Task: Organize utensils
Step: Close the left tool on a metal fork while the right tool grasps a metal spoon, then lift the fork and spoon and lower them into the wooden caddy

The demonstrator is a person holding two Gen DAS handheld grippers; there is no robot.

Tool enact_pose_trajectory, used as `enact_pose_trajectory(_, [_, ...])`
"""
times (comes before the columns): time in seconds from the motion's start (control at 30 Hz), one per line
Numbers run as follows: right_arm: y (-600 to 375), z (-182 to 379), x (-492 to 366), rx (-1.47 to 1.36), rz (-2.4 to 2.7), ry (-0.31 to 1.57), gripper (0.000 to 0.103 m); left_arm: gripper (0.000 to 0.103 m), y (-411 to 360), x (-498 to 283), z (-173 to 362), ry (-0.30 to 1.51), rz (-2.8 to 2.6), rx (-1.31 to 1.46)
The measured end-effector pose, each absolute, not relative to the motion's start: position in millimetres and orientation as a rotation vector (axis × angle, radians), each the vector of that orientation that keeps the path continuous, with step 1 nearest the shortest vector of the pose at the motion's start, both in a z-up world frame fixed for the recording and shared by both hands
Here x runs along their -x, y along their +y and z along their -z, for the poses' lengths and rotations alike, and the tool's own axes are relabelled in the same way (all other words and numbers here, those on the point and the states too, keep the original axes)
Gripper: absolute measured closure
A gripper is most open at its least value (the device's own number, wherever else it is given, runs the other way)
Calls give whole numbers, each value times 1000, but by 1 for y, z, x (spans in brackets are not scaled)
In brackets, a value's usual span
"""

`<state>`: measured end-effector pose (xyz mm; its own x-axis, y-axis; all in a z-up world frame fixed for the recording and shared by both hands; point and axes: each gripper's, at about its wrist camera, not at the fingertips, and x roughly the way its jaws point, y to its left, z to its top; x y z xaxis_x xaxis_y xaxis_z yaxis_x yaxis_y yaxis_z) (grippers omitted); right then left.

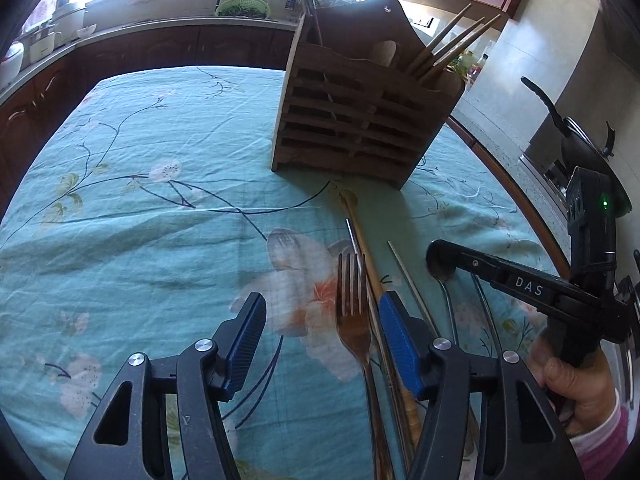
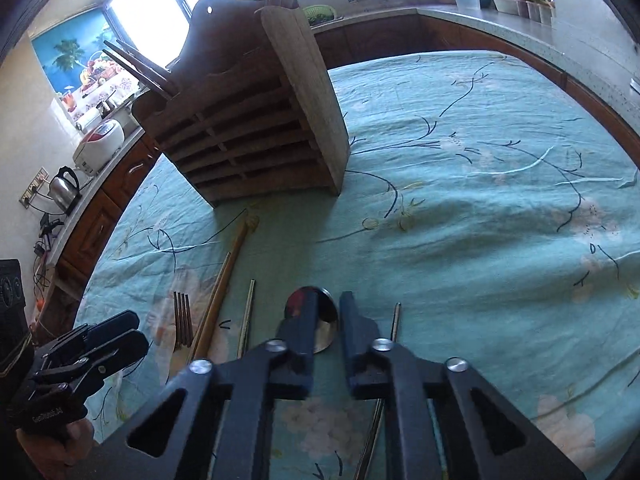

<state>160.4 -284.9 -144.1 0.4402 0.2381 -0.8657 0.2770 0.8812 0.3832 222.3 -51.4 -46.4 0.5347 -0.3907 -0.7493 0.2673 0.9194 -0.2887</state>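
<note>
On my left, the left gripper (image 1: 322, 322) hangs low over the teal floral tablecloth (image 1: 140, 200), its blue-padded fingers (image 1: 394, 332) spread wide with nothing between them. Just inside the right-hand pad lies a metal four-tined fork (image 1: 352, 304), tines pointing toward the slatted wooden utensil holder (image 1: 356, 120) that stands upright farther back on the cloth. The holder already carries wooden chopsticks (image 1: 452, 46) leaning out of its right compartment. Beside the fork, a long bamboo-handled utensil (image 1: 362, 240) runs toward the holder's base, then a thin metal chopstick (image 1: 408, 276). Further right, my right gripper (image 2: 329, 322) has its dark fingers (image 2: 304, 320) at a narrow gap, straddling the shiny bowl of a steel spoon (image 2: 326, 312) flat on the cloth; I cannot tell if they touch it. Another metal rod (image 2: 396, 320) lies just right of it.
</note>
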Motion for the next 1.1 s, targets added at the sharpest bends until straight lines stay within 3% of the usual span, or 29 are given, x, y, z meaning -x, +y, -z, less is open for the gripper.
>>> enact_pose_trajectory(0.2, [-295,130,-147,-538,33,1083,101,55,-70,-253,57,953,440,78])
enact_pose_trajectory(0.3, [-300,123,-139,-534,44,1066,101,73,-78,-268,65,981,477,58])
enact_pose_trajectory(0.4, [-308,121,-131,-556,57,1057,101,84,-84,-274,70,986,516,44])
enact_pose_trajectory(0.7, [-315,105,-122,-576,85,1012,101,87,-85,-263,64,930,513,24])
enact_pose_trajectory(1.1, [-311,51,-117,-527,100,881,100,93,-39,-217,13,801,462,85])
